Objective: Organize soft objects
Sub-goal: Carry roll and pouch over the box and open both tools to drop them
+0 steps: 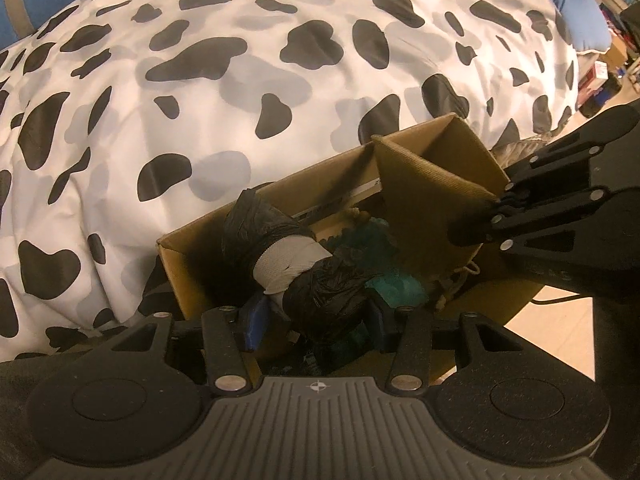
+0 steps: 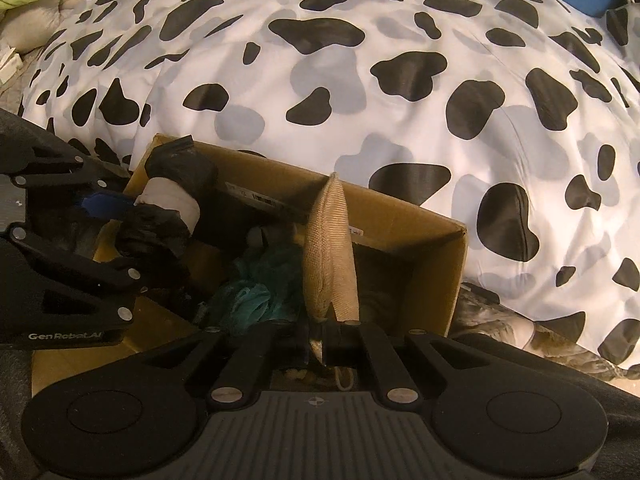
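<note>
Left fingers (image 1: 316,322) clenched on black-and-white bundle (image 1: 294,264); right fingers (image 2: 316,340) pinching tan woven pad (image 2: 330,248), upright in box (image 2: 456,272).

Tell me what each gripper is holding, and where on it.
Left gripper: black-and-white rolled bundle, gripped at its black near end. Right gripper: tan woven pad, pinched at its lower edge, standing upright in the cardboard box.

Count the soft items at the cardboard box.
3 visible: black-and-white bundle held in left claw; teal mesh puff on the box bottom; tan woven pad pinched upright by right claw. More may lie hidden beneath.
</note>
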